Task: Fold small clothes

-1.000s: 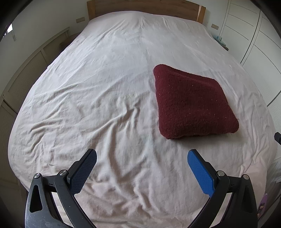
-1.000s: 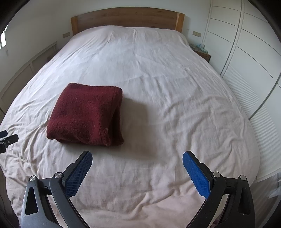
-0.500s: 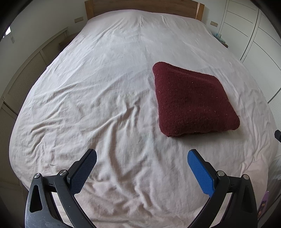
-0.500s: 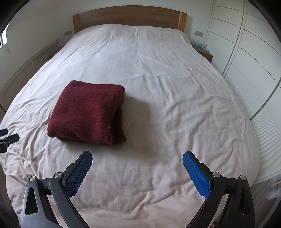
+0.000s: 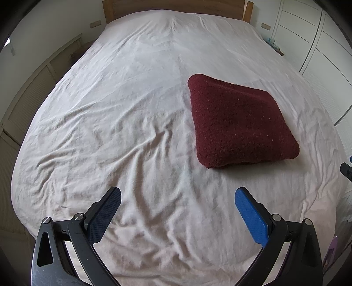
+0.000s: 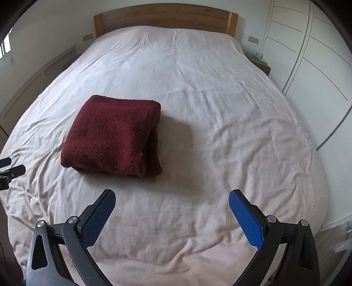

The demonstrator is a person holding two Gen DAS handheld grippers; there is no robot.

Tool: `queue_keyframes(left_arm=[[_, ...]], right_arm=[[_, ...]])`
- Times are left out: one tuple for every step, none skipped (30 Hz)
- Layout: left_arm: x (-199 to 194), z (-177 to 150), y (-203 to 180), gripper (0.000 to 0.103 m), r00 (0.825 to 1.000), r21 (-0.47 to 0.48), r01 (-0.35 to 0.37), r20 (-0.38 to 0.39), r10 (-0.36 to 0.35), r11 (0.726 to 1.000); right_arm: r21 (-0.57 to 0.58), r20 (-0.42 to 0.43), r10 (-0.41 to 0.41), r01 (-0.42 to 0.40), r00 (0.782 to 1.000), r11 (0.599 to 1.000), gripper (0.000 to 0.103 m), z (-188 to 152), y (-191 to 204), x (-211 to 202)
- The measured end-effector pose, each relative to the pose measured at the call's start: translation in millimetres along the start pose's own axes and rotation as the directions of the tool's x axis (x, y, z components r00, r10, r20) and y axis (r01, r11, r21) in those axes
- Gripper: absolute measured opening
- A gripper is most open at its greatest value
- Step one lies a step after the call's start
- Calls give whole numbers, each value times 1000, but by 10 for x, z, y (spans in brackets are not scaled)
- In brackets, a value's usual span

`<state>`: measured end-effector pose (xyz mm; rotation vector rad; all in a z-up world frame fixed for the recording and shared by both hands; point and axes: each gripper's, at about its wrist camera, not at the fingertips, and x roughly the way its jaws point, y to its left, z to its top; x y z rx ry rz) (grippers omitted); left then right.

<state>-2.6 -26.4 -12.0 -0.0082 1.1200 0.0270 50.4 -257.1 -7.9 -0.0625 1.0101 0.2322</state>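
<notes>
A dark red fuzzy garment [image 5: 239,123] lies folded into a thick square on the bed's pale sheet [image 5: 123,114]. From the right wrist view the same garment [image 6: 112,136] sits left of centre, its layered fold edge facing right. My left gripper [image 5: 178,198] hovers open over the near part of the bed, below and left of the garment, with nothing between its blue pads. My right gripper [image 6: 171,198] is also open and empty, nearer than the garment and to its right. Each gripper's tip shows at the edge of the other's view.
The sheet [image 6: 220,110] is wrinkled, most of all at the near left. A wooden headboard [image 6: 165,18] stands at the far end. White wardrobe doors [image 6: 312,66] run along the right side, with a small bedside table [image 6: 259,60] beside the headboard. Panelled wall on the left.
Both grippers stay open and empty. The views shift slightly, with the garment drifting a little lower in each frame. The garment itself has not moved.
</notes>
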Motion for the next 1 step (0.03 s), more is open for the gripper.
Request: queue_keyframes(left_arm=[[8,3,3,102,1000,2,1,-1,-1,1000]], right_arm=[[0,0,0,0,1000,1000,103,0,0,0]])
